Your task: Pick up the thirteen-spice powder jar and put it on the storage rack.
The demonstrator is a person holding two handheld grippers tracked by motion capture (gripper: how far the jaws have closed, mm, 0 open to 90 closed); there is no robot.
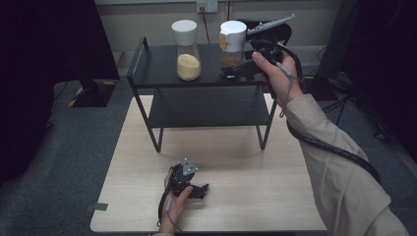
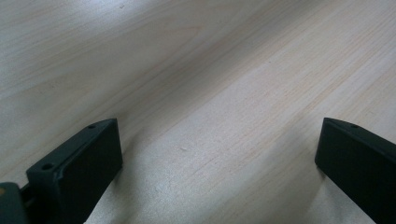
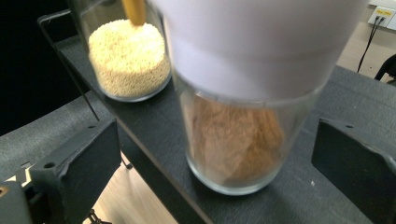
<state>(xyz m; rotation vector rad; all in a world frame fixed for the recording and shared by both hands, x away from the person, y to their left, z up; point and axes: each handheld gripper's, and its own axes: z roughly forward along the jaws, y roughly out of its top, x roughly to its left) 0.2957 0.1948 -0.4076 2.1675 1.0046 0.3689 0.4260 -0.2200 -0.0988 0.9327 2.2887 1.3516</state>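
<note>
While the left gripper (image 1: 199, 191) rests on the wooden table (image 1: 246, 157) in the lower middle of the frame, jaws apart and empty, the right gripper (image 1: 235, 70) stands at the upper right. Its jaws are apart around the brown-powder jar (image 3: 236, 135), not touching it. This jar stands on the black shelf (image 1: 157, 66), near the yellow-grain jar (image 1: 187, 49). I think a closing off the centre could tip it.
</note>
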